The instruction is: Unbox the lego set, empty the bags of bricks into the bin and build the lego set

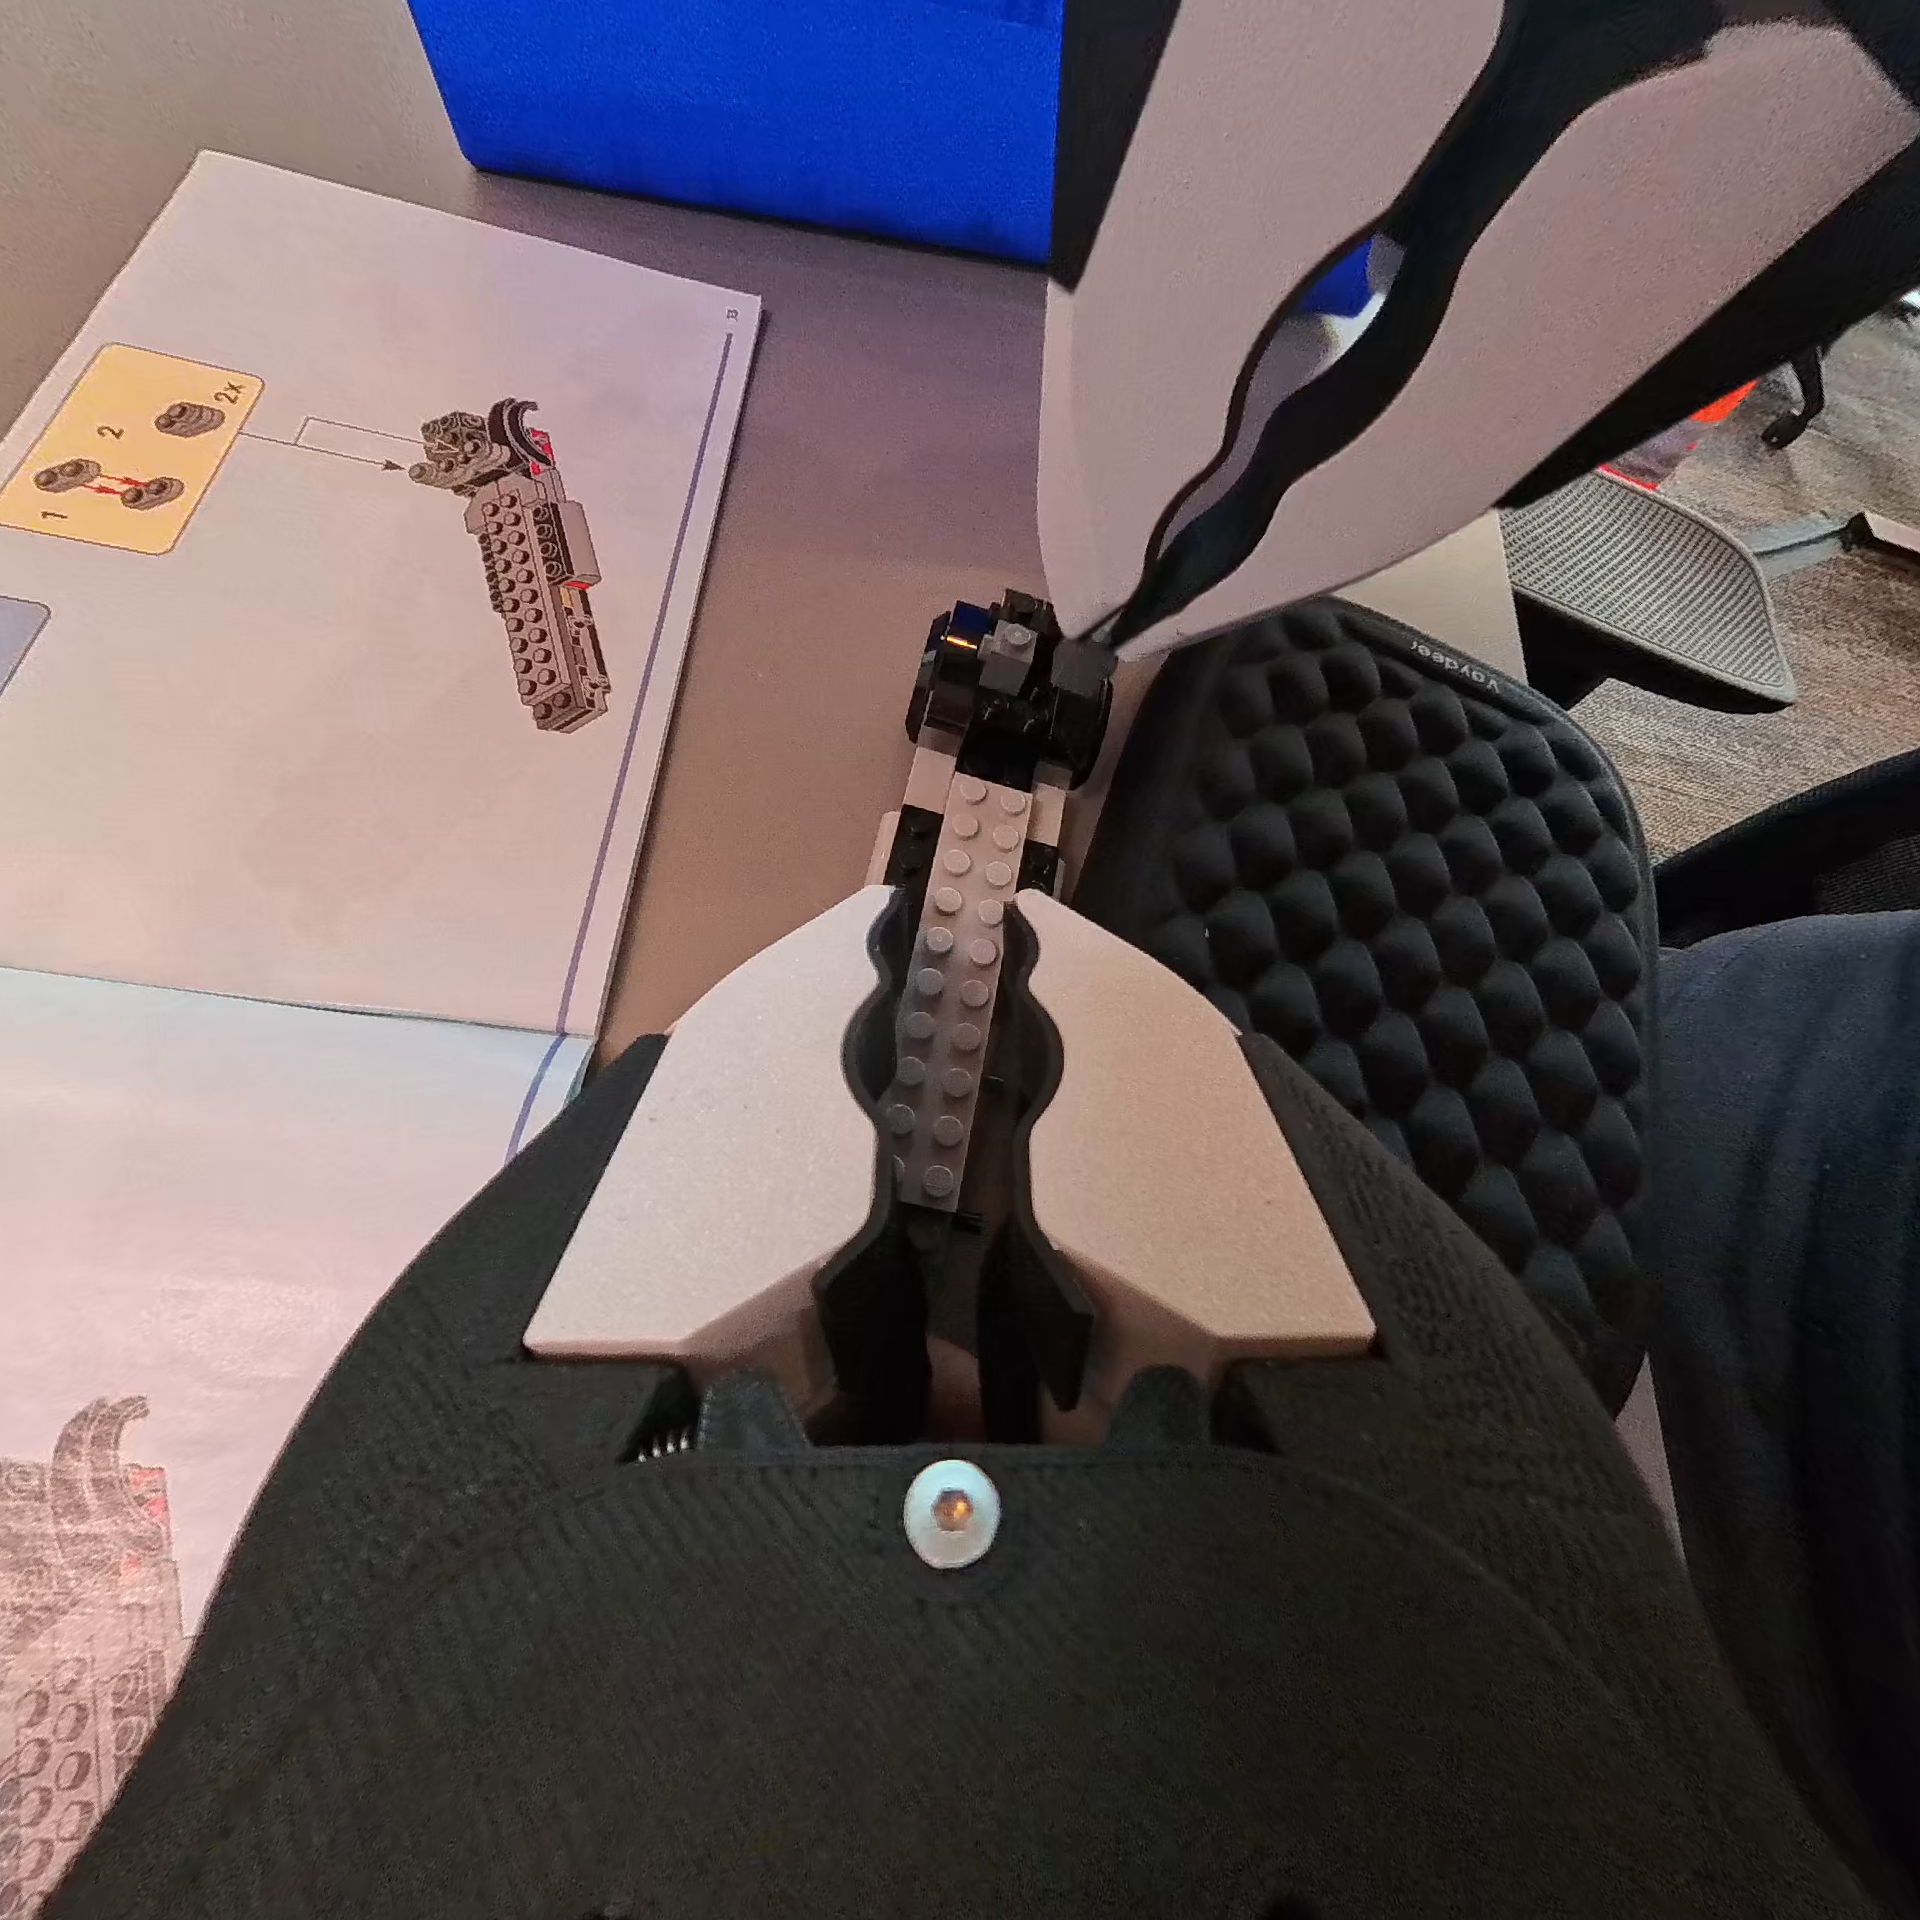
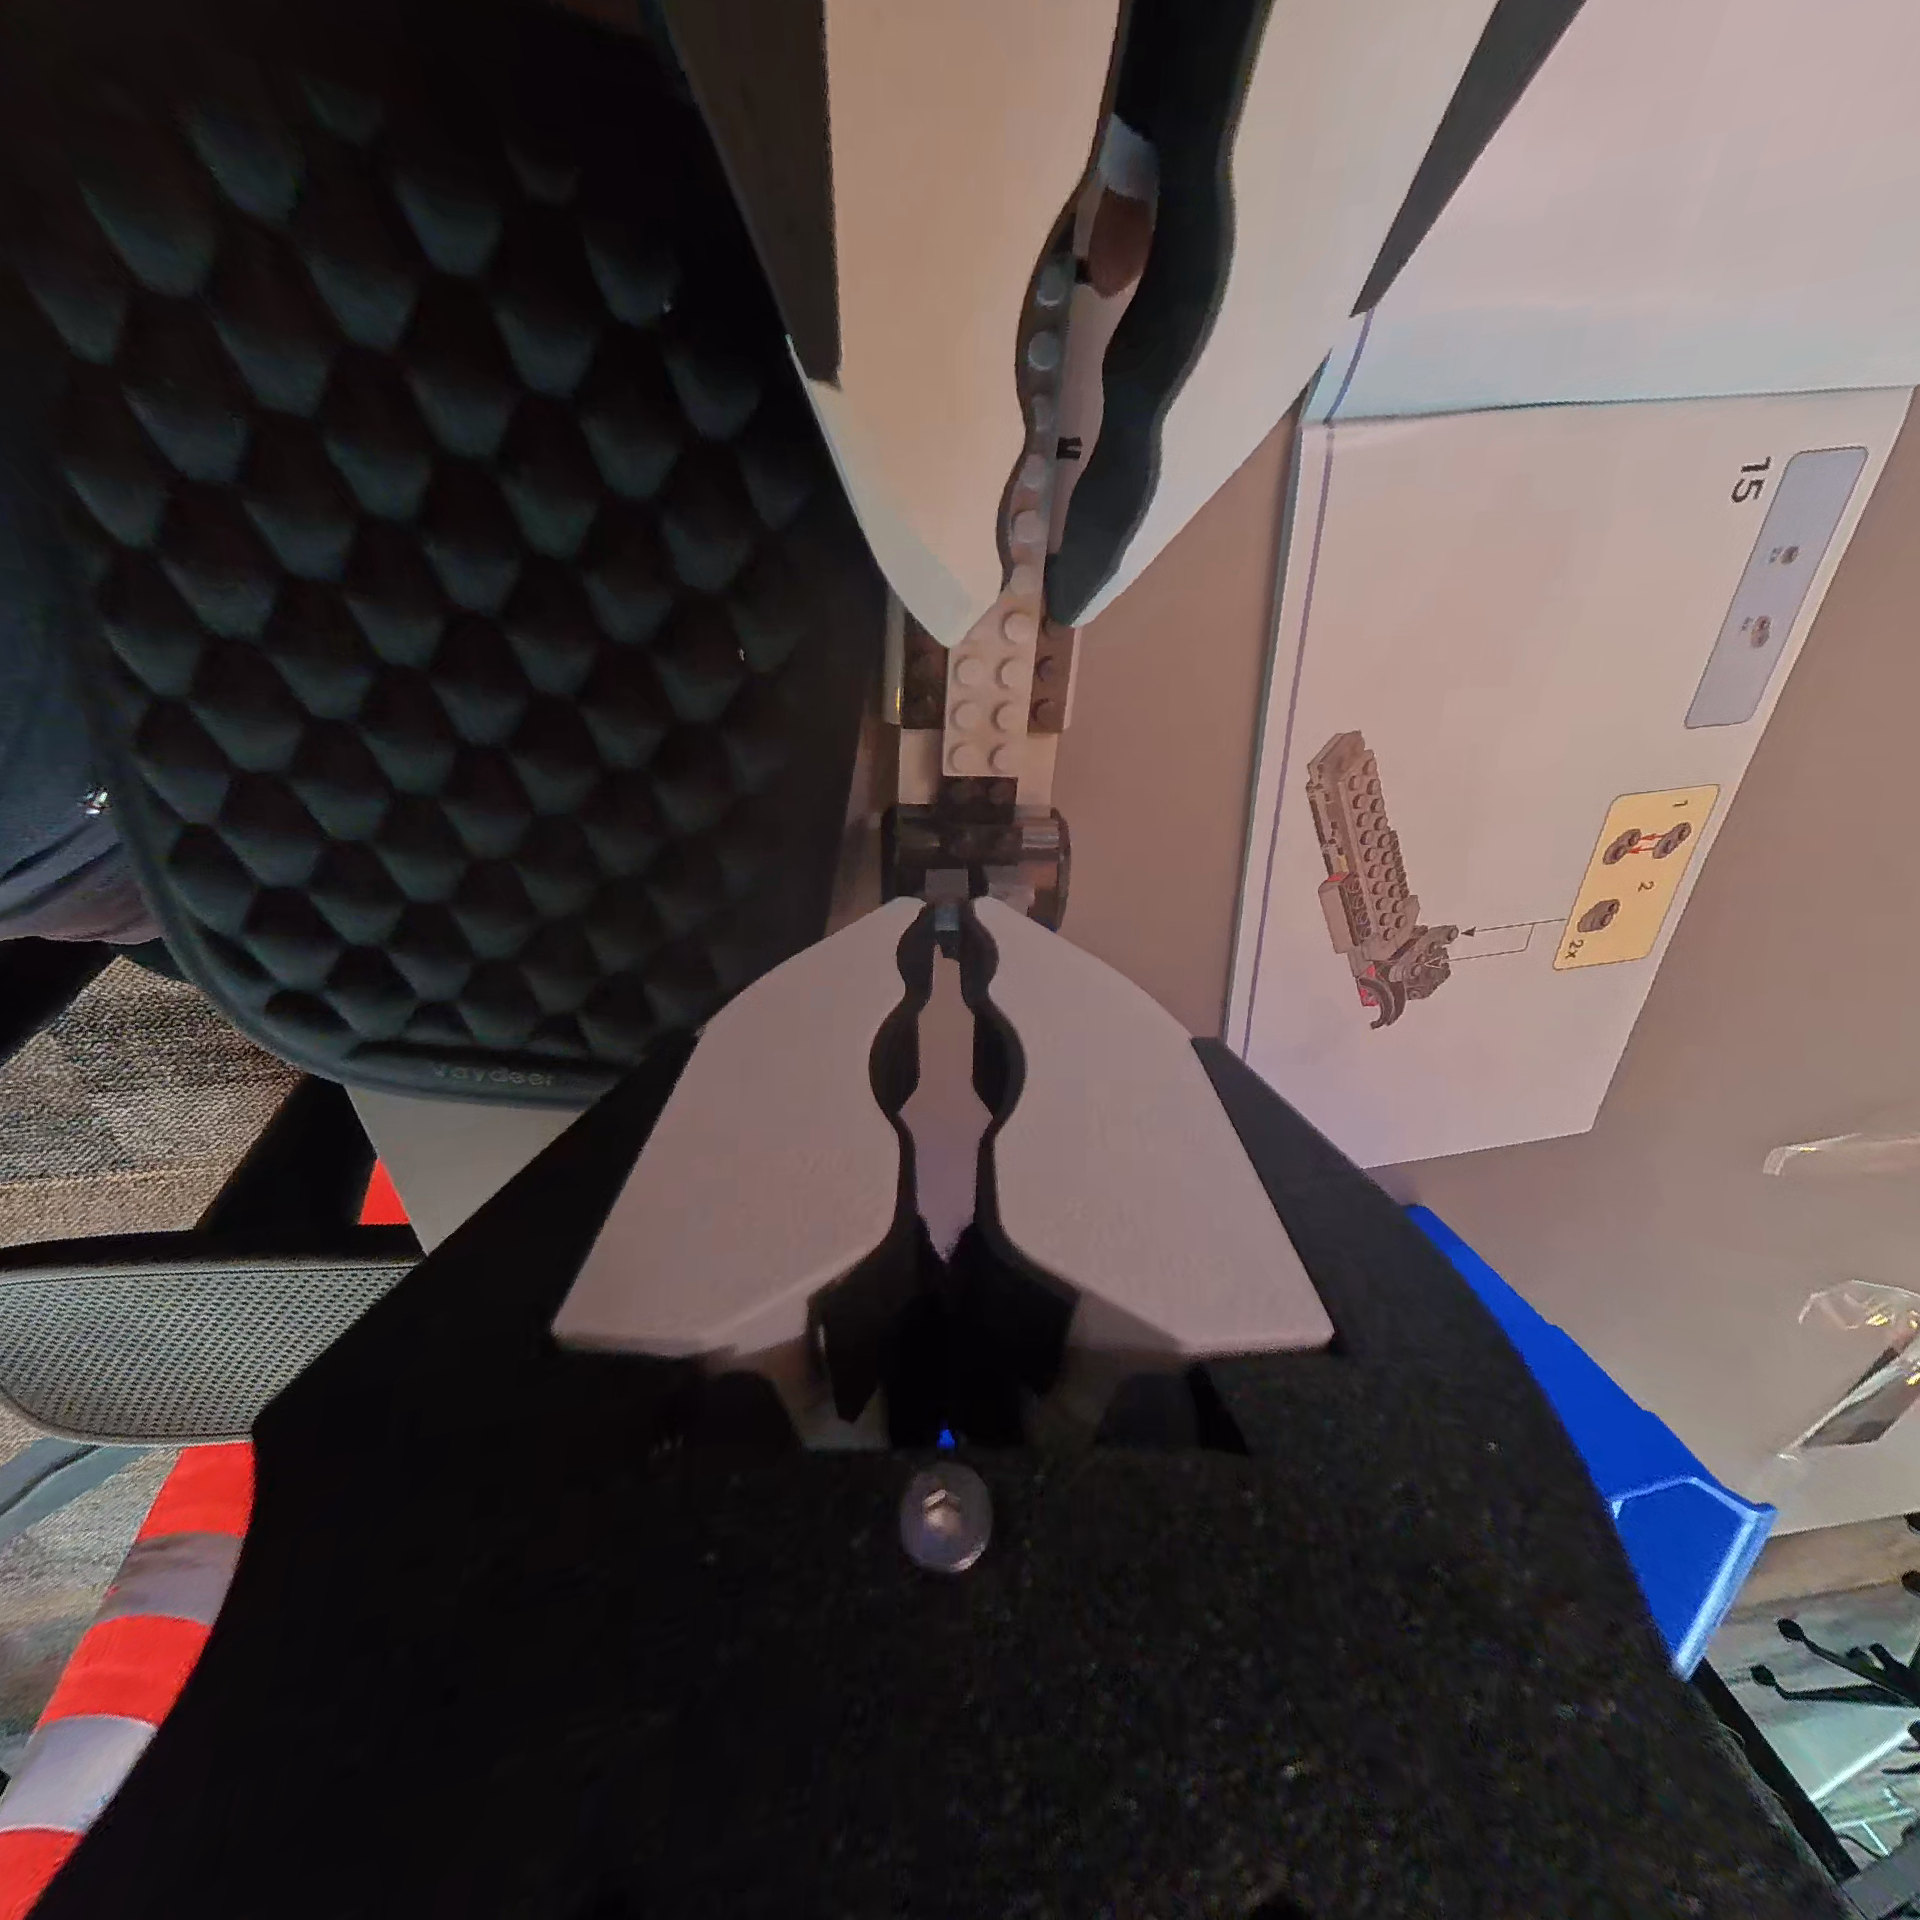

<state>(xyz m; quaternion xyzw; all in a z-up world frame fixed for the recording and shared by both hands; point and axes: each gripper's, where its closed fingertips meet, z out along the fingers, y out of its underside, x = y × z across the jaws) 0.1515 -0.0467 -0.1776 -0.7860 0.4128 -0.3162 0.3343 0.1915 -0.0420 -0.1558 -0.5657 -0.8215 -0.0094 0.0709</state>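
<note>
My left gripper (image 1: 951,899) is shut on the long grey studded lego build (image 1: 966,935) and holds it above the table edge. The build's far end carries black and dark grey parts (image 1: 1003,681). My right gripper (image 2: 945,912) comes from the opposite side and is shut on a small dark grey piece (image 2: 943,920) at that far end; it also shows in the left wrist view (image 1: 1101,639). The build (image 2: 987,707) and the left gripper (image 2: 1013,613) show at the top of the right wrist view.
The open instruction booklet (image 1: 343,623) lies on the grey table (image 1: 862,468) to the left. A blue bin (image 1: 748,114) stands behind it. A black dimpled seat cushion (image 1: 1403,935) and a mesh chair (image 1: 1642,592) lie beyond the table edge. Clear plastic bags (image 2: 1860,1351) lie near the bin. About 5 cm separates my left fingertips from my right.
</note>
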